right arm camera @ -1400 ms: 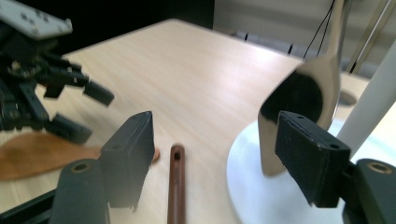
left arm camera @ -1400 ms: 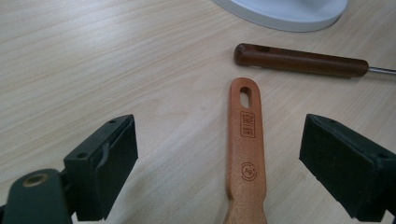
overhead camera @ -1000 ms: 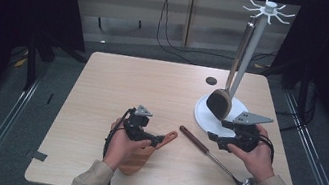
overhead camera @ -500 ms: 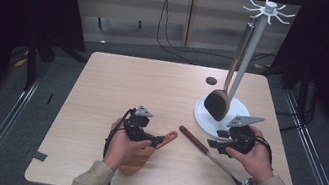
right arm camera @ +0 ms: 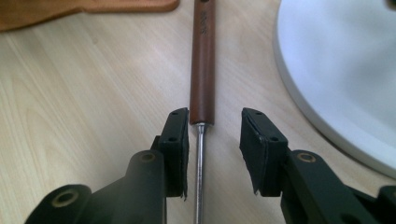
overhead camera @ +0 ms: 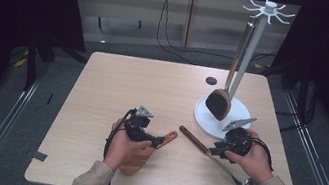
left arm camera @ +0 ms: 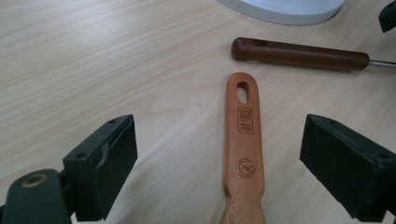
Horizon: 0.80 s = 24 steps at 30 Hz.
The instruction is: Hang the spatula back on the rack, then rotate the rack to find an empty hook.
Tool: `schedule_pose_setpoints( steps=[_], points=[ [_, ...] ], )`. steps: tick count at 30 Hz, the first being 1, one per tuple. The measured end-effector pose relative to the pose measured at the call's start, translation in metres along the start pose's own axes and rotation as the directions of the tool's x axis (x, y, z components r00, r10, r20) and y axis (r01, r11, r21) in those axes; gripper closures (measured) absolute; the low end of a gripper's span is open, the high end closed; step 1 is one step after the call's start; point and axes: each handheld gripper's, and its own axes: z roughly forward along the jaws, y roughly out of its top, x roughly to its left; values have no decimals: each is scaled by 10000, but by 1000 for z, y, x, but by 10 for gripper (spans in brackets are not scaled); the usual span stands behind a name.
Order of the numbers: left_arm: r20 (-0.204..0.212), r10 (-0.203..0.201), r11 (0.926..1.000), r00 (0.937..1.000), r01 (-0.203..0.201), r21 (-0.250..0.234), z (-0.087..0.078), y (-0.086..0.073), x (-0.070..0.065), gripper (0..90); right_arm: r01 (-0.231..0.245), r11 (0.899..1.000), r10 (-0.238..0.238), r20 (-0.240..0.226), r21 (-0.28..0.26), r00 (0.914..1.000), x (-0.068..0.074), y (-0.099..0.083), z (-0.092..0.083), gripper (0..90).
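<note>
Nearest the person, the left gripper point(overhead camera: 160, 141) rested low over the desk point(overhead camera: 152, 90) with its jaws spread wide, pinching nothing. Between them lay the handle of an orange wooden spatula point(left arm camera: 243, 154), flat on the desk, its blade hidden under the left hand point(overhead camera: 124, 147) in the high view. The left gripper view showed marks burnt into the handle: a small square stamp below the oval hanging hole, its lettering too fine to read, and further down a circle holding the letters "Ag+".

To the right, the right gripper point(right arm camera: 215, 140) straddled a ladle point(overhead camera: 222, 159) that lay slantwise on the desk, its bowl near the front edge by the right hand point(overhead camera: 254, 158). Its jaws had just been closing and stood partly drawn in on either side of the thin metal shaft, right where it entered the dark brown wooden handle point(right arm camera: 202, 60). The left pad sat just beside the shaft, the right one apart from it, so nothing was yet pinched. A small imprint ran along the far end of that handle, unreadable.

The ladle's handle tip pointed past the spatula's tip, near it but not touching.

Beyond stood a white round base point(overhead camera: 210, 123) carrying an upright pole point(overhead camera: 249, 61) topped with a ring of hooks. A dark-headed utensil point(overhead camera: 219, 103) hung from it, its head over the base.
</note>
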Motion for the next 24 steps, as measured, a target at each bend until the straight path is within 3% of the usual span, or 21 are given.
schedule_pose_setpoints(
  steps=[3,7,18,19,20,24],
  points=[
    [-59,-3,10000,10000,3,56,0,0,0,110,228,9992,-227,-51,321,9997,1,0,1,659],
    [-39,25,10000,10000,-25,-25,1,0,-1,110,178,9976,-174,-64,669,9998,4,-1,3,659],
    [-23,72,10000,10000,-72,-7,1,0,-1,110,219,9939,-222,18,1084,9998,6,-2,6,650],
    [-24,-130,9998,9999,129,-116,1,0,-2,110,235,9930,-238,13,1159,9997,6,-1,6,651],
    [-11,48,10000,10000,-48,35,0,0,-1,110,248,9928,-250,3,1176,9997,6,-1,6,654],
    [-37,-11,10000,10000,11,7,-2,-1,0,110,365,9914,-361,-54,1260,9993,9,0,7,658]
  ],
)
